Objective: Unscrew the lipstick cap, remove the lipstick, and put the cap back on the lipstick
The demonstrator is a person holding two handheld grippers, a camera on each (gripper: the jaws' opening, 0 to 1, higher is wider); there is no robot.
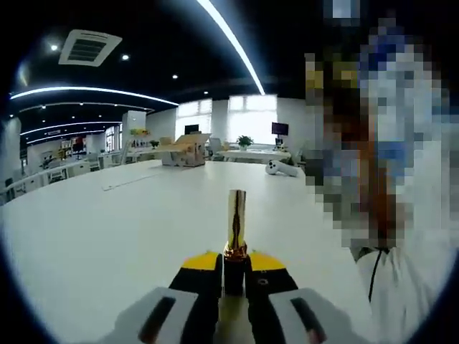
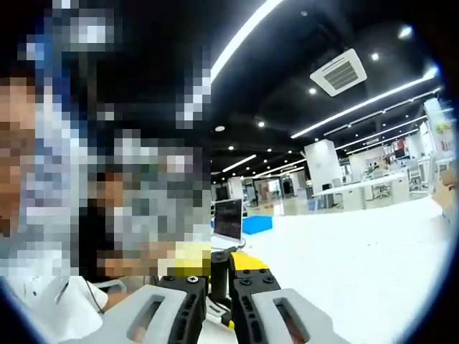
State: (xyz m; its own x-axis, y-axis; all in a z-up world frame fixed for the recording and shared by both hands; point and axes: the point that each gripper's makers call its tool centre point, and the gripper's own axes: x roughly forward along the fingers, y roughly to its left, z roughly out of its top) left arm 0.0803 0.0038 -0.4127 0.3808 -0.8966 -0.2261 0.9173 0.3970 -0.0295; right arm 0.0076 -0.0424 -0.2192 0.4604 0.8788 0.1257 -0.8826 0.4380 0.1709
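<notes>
The lipstick (image 1: 236,218) stands upright in my left gripper (image 1: 235,264), its gold tube rising above the yellow-tipped jaws, which are shut on its dark base. It is held over a wide white table (image 1: 107,229). In the right gripper view, my right gripper (image 2: 221,276) is shut on a short black cylinder, the lipstick cap (image 2: 219,266), which pokes up between the yellow-tipped jaws. The cap's lower end is hidden by the jaws.
A person in white clothing (image 1: 405,287) sits close on the right of the left gripper view. Far back on the table are a cardboard box (image 1: 188,150) and a white device (image 1: 281,168). A laptop (image 2: 228,218) and a blue box (image 2: 256,224) stand behind the right gripper.
</notes>
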